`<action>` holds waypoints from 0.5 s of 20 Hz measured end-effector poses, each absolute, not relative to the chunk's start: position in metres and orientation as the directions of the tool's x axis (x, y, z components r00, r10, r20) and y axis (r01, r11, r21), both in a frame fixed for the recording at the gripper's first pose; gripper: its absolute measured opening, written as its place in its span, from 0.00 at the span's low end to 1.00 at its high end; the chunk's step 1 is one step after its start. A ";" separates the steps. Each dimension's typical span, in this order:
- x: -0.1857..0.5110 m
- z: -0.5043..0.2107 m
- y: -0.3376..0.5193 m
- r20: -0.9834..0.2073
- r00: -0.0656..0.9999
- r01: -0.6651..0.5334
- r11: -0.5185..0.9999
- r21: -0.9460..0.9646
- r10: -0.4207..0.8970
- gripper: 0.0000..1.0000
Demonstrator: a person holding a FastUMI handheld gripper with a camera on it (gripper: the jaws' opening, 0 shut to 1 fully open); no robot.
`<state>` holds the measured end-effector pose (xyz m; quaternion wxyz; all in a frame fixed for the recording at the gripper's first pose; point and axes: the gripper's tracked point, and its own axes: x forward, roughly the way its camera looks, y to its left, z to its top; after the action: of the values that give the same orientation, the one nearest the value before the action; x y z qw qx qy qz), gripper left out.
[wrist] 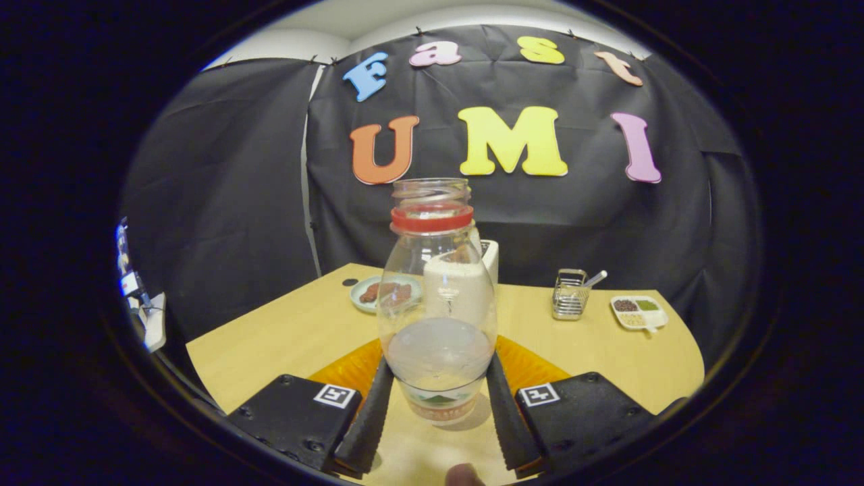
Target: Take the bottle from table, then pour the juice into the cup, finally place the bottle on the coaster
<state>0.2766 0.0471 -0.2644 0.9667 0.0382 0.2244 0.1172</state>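
I see my gripper [437,398] clenched around the lower body of the bottle [437,297], one finger pressing each side. The bottle stands upright between the fingers, clear, with a red ring at its neck, no cap on its mouth, and pale liquid low inside. Its base sits just above or on the wooden worktop [283,337]; I cannot tell which. An orange coaster [344,370] lies just behind it, showing on both sides. Beyond, I make out a white cup-like container [466,283], a plate of food [378,291], a wire basket [570,294] and a small divided dish [638,312].
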 end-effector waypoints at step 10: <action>0.306 -0.330 0.043 -0.497 0.843 -0.164 0.979 0.123 0.204 0.76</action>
<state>0.3057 0.0430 -0.3303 0.9593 0.0380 0.2628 0.0960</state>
